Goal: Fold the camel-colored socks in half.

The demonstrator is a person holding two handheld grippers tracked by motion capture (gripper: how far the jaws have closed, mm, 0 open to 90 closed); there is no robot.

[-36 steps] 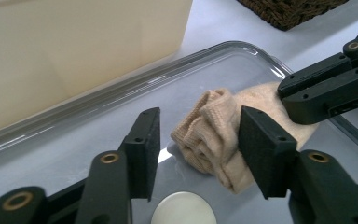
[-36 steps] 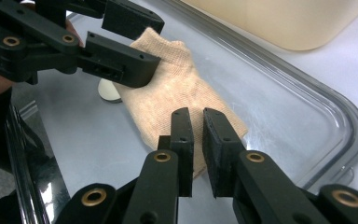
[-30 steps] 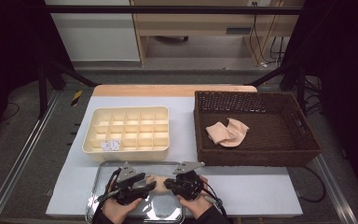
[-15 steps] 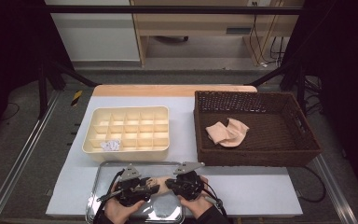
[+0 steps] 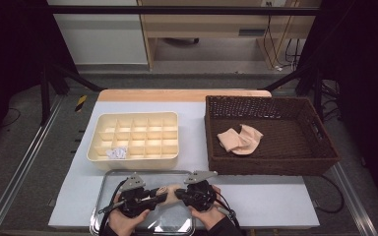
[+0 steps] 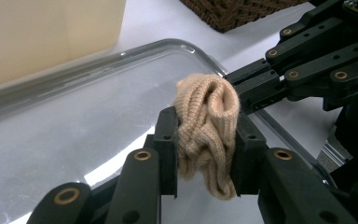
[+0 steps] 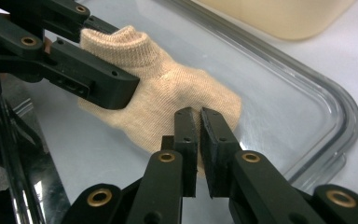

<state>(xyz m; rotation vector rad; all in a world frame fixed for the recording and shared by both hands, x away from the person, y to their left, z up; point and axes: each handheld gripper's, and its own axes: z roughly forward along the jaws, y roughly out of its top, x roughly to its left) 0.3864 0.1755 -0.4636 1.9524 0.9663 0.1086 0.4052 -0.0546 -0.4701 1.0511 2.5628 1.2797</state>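
Left hand-held gripper [image 6: 207,154]: jaws have just been closing, now clamped on both sides of a bunched beige knit sock [image 6: 207,126], pads pressing the folds. Right hand-held gripper [image 7: 199,135]: jaws nearly together, pinching the sock's other end at its edge. The sock hangs stretched between the two, just above the metal tray [image 5: 109,179] at the near edge of the worktop [image 5: 275,196]. In the high view both hands sit close together over the tray, left hand-held gripper [image 5: 150,194] and right one [image 5: 179,193] tip to tip with the sock [image 5: 165,190] between.

Behind the tray, just beyond its far rim, a cream divided organizer box [image 5: 135,137] with a small white patterned item [image 5: 117,153] in a front-left compartment. To the right, apart from the tray, a dark brown wicker basket [image 5: 270,162] holding more beige socks [image 5: 239,139] loosely piled on its floor.
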